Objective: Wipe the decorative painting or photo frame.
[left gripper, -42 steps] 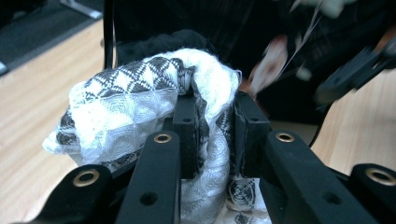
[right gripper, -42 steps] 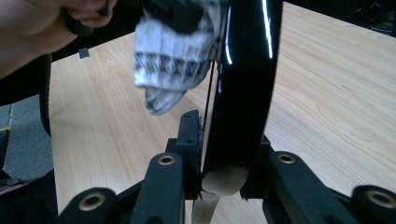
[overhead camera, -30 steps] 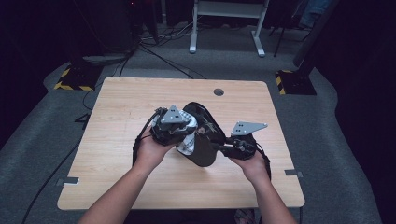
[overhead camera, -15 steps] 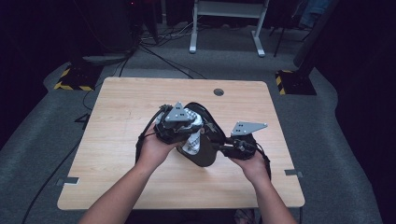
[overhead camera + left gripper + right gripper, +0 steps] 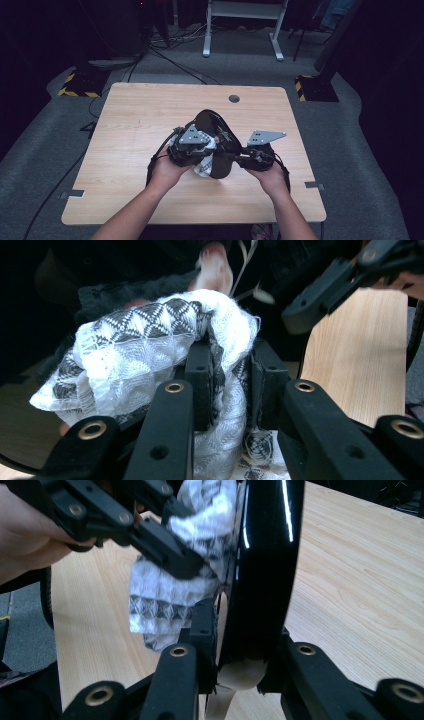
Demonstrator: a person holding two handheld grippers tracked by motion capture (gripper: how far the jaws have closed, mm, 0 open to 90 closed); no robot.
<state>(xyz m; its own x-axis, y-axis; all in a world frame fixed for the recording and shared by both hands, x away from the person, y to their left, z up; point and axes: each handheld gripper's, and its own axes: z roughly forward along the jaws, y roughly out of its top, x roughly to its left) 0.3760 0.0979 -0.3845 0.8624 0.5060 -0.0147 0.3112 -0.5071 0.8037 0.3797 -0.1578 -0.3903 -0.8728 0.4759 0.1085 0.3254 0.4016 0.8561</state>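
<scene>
While both forearms reach in from the near edge of the wooden table, the hands meet over its middle, wrists angled inward toward each other. The left gripper has its jaws closed on a bunched white cloth with a black diamond pattern, pressing it against the face of a glossy black plate. The right gripper has its jaws clamped on the rim of that plate, holding it on edge, tilted above the tabletop. In the high view the plate sits between the two hands, with the cloth showing at its lower left. Grey carpet surrounds the table; cables trail across it, and a white desk frame stands beyond in a dark room.
</scene>
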